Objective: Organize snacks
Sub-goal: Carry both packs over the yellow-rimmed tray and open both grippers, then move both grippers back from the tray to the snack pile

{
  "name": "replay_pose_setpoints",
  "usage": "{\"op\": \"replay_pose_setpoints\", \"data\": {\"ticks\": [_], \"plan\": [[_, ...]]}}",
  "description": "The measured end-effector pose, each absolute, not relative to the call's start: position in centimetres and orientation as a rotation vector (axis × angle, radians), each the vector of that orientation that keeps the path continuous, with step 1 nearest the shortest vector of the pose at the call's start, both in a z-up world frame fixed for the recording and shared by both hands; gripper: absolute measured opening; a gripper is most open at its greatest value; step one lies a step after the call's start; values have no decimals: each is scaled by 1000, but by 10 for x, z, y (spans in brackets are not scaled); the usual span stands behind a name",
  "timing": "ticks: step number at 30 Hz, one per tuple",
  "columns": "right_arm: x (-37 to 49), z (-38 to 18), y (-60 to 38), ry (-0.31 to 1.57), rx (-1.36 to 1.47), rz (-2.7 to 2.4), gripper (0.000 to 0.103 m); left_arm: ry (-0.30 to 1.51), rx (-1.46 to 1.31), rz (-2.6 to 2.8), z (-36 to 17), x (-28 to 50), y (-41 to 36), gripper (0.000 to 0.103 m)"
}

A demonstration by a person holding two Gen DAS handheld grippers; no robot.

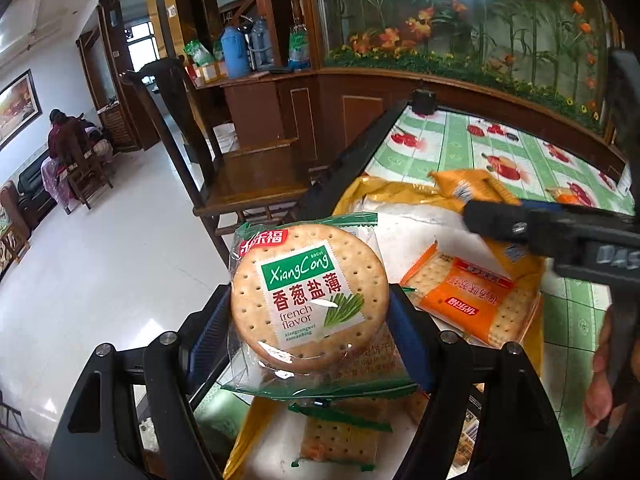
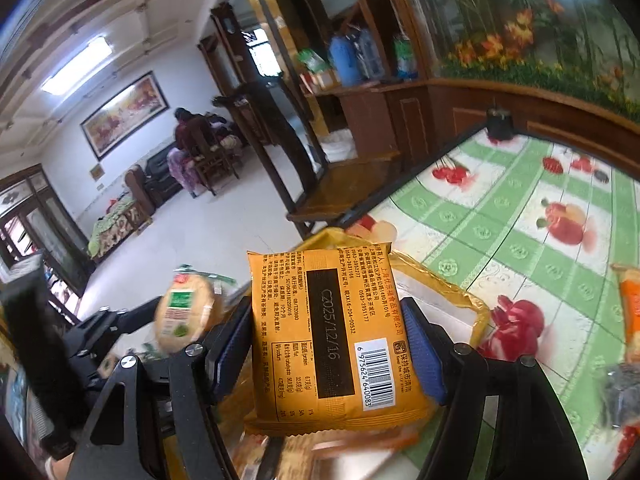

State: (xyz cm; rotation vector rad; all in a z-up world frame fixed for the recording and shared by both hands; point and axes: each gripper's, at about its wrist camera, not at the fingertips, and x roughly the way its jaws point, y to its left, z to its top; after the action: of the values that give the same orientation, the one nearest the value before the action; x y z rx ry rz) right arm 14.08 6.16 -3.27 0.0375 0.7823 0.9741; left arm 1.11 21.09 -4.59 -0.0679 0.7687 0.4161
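My left gripper (image 1: pixel 310 320) is shut on a round green-labelled cracker packet (image 1: pixel 308 300) and holds it above the yellow-rimmed tray (image 1: pixel 400 196). That packet also shows in the right wrist view (image 2: pixel 186 314) at the left. My right gripper (image 2: pixel 326 340) is shut on an orange cracker packet (image 2: pixel 332 336), back side with barcode facing the camera, above the same tray (image 2: pixel 476 304). In the left wrist view the right gripper (image 1: pixel 492 216) comes in from the right with its orange packet (image 1: pixel 472 186). Another orange packet (image 1: pixel 476 296) and a green-edged square packet (image 1: pixel 340 436) lie in the tray.
The table has a green checked fruit-print cloth (image 2: pixel 520 216). Another orange packet (image 2: pixel 630 312) lies on it at the right edge. A dark small object (image 2: pixel 499 123) stands at the far corner. A wooden chair (image 1: pixel 240 176) stands beyond the table's left edge.
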Motion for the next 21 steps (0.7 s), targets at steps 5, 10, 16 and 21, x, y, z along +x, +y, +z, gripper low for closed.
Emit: {"op": "replay_pose_setpoints", "data": {"ticks": [5,10,16,21], "plan": [[154,-59,77,846,6,931,72,799,-43,395,-54,18,202,76],[161,-70,79,865,2,916,72,828,-43,393,-59,23,201,76],[161,-69,75,881,31,927,74,849,-81,435,-59,20,207,87],[154,-57,58,847,67,927,74,833,-72,443,-51,14,204,87]]}}
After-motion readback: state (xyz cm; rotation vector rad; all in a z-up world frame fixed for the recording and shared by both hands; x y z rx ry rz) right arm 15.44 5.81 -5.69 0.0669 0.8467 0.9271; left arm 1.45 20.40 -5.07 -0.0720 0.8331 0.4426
